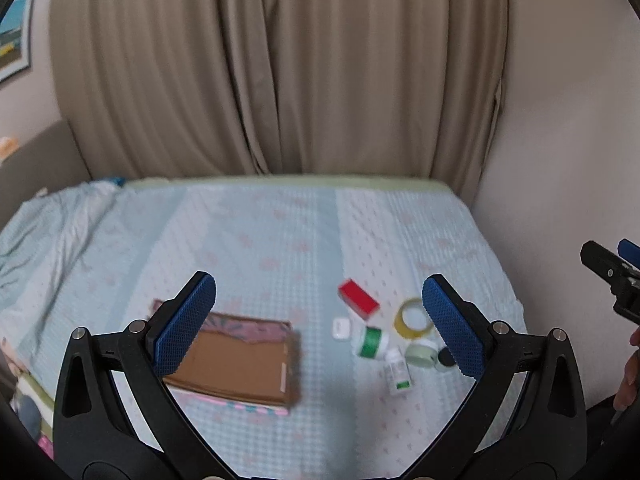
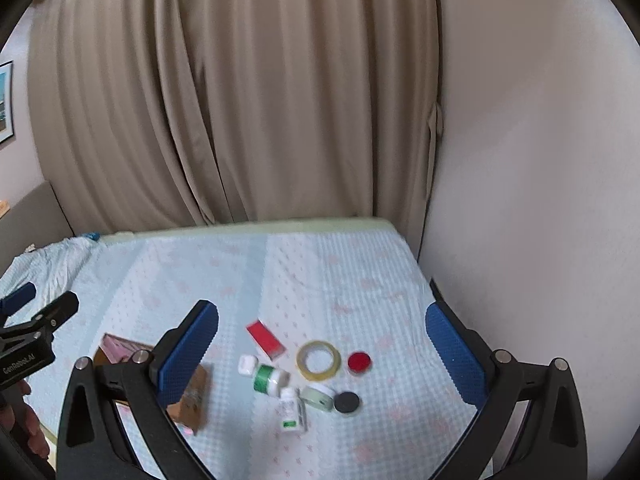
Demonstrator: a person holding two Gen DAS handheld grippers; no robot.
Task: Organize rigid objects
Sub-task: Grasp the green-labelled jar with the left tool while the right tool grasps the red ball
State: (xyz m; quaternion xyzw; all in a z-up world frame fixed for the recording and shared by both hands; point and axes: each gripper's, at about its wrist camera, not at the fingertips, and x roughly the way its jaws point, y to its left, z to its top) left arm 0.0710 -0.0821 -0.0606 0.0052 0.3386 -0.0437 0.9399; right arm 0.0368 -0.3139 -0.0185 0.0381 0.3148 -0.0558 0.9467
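Note:
Small objects lie on a bed with a light blue sheet point(image 1: 260, 232): a red box point(image 1: 358, 297) point(image 2: 266, 338), a yellow tape ring point(image 1: 413, 317) point(image 2: 318, 360), a white earbud case point(image 1: 340, 328) point(image 2: 247, 363), a green-banded jar point(image 1: 372, 342) point(image 2: 270, 378), a small white bottle point(image 1: 398, 372) point(image 2: 292, 409), a pale green tin point(image 1: 421, 352) point(image 2: 319, 396), a black lid point(image 1: 445, 359) point(image 2: 346, 402) and a red lid point(image 2: 359, 361). An open cardboard box point(image 1: 236, 364) point(image 2: 192, 396) lies left of them. My left gripper point(image 1: 320, 322) and right gripper point(image 2: 322, 354) are open, empty, above the bed.
Beige curtains point(image 1: 280, 68) hang behind the bed. A white wall point(image 2: 540, 200) borders its right side. A crumpled blanket point(image 1: 52, 216) lies at the far left. The right gripper shows at the left view's right edge point(image 1: 612, 272), the left gripper at the right view's left edge point(image 2: 32, 320).

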